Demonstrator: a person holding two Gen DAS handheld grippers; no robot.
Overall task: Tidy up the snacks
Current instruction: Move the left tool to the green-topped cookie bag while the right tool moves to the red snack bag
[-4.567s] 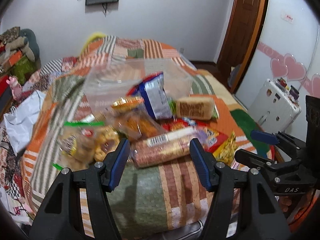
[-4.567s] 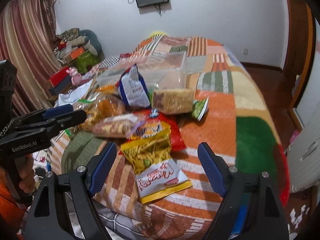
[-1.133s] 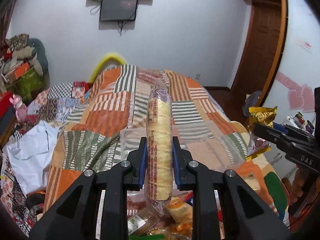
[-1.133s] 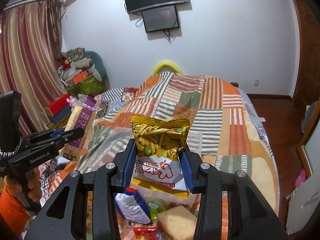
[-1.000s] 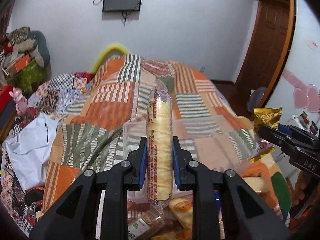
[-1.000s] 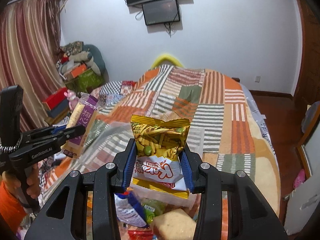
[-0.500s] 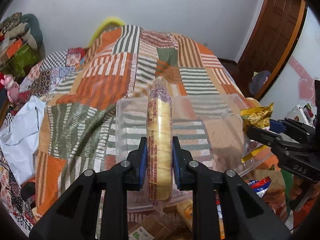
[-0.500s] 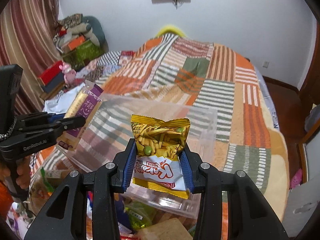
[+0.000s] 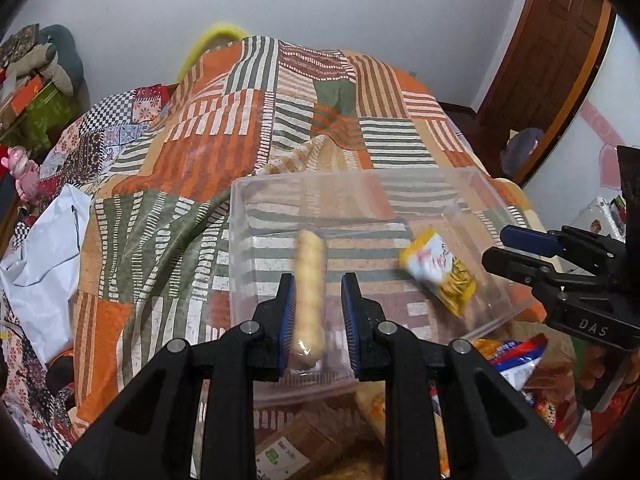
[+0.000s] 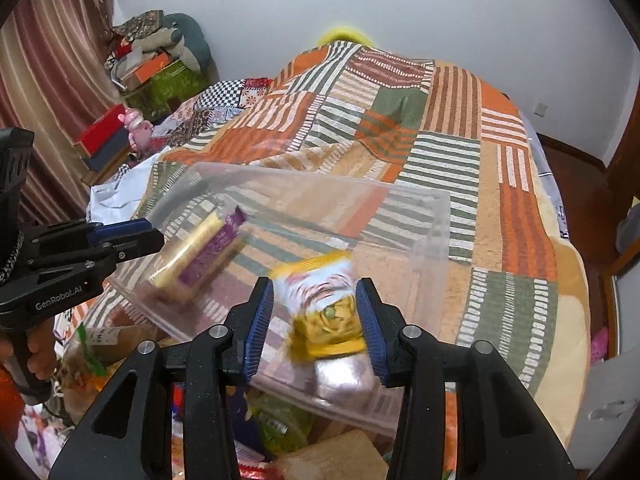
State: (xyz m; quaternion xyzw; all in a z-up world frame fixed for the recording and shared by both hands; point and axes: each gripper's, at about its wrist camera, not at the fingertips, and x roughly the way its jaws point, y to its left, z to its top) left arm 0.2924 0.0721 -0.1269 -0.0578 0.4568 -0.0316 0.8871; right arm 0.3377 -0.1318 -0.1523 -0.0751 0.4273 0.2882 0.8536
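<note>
A clear plastic bin point(image 9: 240, 216) point(image 10: 436, 224) lies on the patchwork bed. My left gripper point(image 9: 318, 316) is open above its near wall; a long biscuit roll point(image 9: 309, 280), blurred, is dropping out from between the pads into the bin, and it shows in the right wrist view point(image 10: 200, 252) too. My right gripper point(image 10: 316, 316) is open; a yellow and white snack bag point(image 10: 324, 304), blurred, is falling between its pads into the bin, also in the left wrist view point(image 9: 440, 268).
More snack packets point(image 9: 508, 360) point(image 10: 280, 428) lie in a pile on the bed at the bin's near side. A white plastic bag point(image 9: 36, 264) lies at the left. Boxes and clothes point(image 10: 156, 68) stand by the curtain. A wooden door point(image 9: 548, 60) is at the right.
Both grippers have opened over the bin. The biscuit roll and the yellow snack bag, held half a second ago, have been let go and are falling in.
</note>
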